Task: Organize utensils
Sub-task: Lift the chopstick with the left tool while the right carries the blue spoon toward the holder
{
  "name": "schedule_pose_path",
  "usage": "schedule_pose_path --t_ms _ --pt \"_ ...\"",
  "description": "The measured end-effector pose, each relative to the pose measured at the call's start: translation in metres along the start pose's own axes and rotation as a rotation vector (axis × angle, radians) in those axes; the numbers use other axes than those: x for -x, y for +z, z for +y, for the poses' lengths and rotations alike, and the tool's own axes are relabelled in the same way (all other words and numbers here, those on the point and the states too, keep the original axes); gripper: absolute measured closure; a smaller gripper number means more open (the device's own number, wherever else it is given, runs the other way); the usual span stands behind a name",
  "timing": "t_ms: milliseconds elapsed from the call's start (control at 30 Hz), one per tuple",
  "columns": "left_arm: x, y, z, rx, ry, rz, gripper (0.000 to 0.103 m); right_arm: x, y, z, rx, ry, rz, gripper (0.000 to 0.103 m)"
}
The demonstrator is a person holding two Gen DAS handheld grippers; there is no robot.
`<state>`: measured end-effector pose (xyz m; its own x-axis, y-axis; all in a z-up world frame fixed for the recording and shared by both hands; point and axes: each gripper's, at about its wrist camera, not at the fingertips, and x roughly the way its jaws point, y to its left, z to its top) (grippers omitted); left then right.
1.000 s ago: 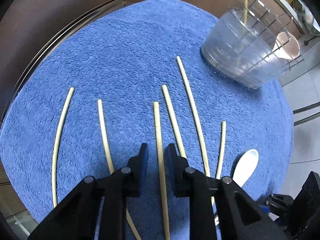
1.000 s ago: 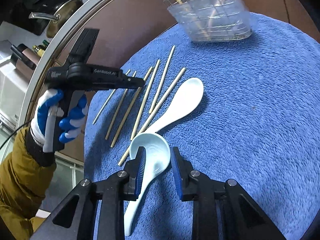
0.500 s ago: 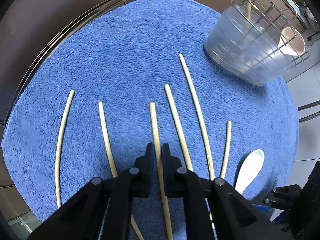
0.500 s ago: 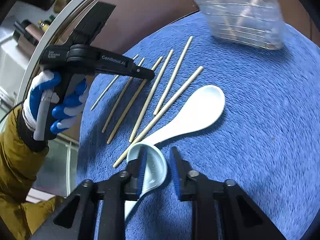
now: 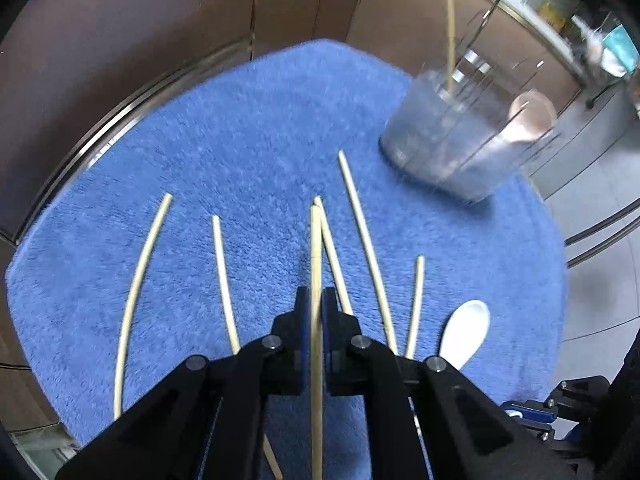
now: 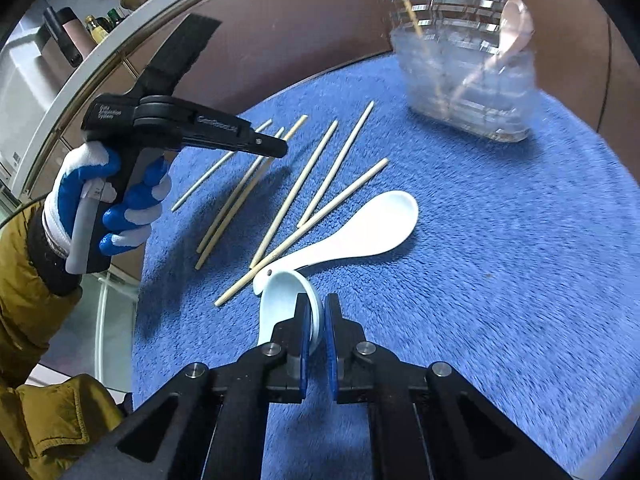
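Chopstick (image 5: 316, 264) pinched in left tongs (image 5: 316, 312), spoon (image 6: 288, 300) in right tongs (image 6: 318, 320)

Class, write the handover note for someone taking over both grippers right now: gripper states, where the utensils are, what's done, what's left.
Left gripper: shut on one pale wooden chopstick.
Right gripper: shut on the rim of a light blue ceramic spoon.
On the blue towel mat: five more loose chopsticks and a white ceramic spoon.
Done: the clear plastic utensil holder already has one chopstick and a pinkish spoon standing in it.
Left: put both held pieces into the holder, then everything else on the mat.
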<state>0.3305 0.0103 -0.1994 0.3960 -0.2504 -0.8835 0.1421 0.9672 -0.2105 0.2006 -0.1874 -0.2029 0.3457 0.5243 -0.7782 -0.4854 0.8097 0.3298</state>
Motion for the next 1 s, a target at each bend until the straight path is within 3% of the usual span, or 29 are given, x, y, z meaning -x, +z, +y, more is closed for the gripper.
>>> schedule_pose_path --t_ms 333,733,1000 --pt "0.077 -0.033 -0.006 0.016 -0.111 -0.204 0.098 0.046 -0.021 0.028 -0.017 -0.105 -0.121 0.096" --pt "0.157 -0.073 -0.018 0.015 -0.161 -0.418 0.098 0.104 -0.034 0.062 -0.036 -0.226 -0.284 0.096" --pt "0.189 -0.096 -0.025 -0.008 -0.164 -0.512 0.098 0.135 -0.044 0.081 -0.051 -0.252 -0.363 0.096"
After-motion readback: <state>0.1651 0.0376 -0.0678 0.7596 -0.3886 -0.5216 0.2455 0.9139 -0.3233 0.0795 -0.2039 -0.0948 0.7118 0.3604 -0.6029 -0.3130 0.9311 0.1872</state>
